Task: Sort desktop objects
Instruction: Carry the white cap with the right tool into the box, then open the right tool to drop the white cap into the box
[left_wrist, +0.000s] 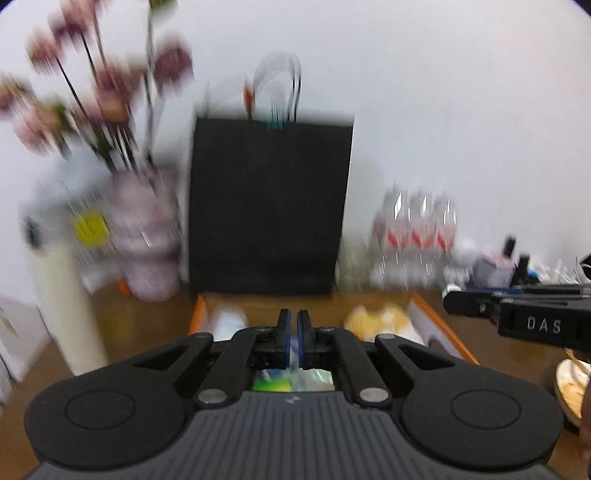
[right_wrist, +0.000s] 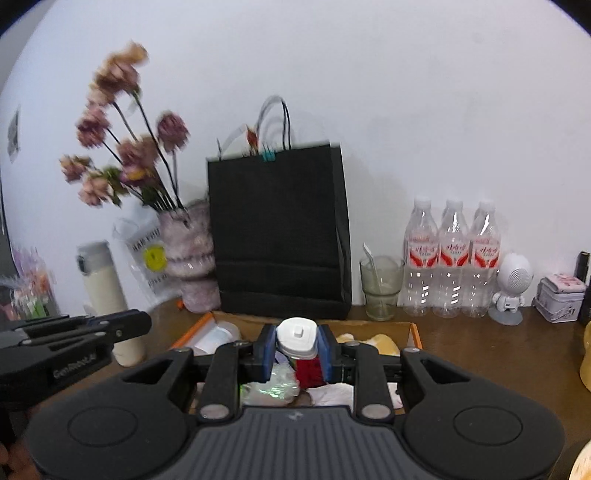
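Observation:
My right gripper (right_wrist: 297, 350) is shut on a white-capped bottle (right_wrist: 297, 336) with a red body, held above an open cardboard box (right_wrist: 413, 329) that has orange flaps. The box holds crumpled wrappers, a white cup and a yellow soft thing (right_wrist: 384, 343). My left gripper (left_wrist: 294, 334) is nearly shut with nothing clearly between its blue pads, and hovers over the same box (left_wrist: 439, 325). Each gripper shows at the edge of the other's view: the left one (right_wrist: 129, 326) and the right one (left_wrist: 465, 301). The left view is motion-blurred.
A black paper bag (right_wrist: 280, 236) stands behind the box against the wall. Left of it are a vase of pink flowers (right_wrist: 188, 254) and a cream flask (right_wrist: 107, 291). To the right stand a glass (right_wrist: 380, 288), three water bottles (right_wrist: 450, 262), a white robot figure (right_wrist: 511, 284) and a tin (right_wrist: 559, 297).

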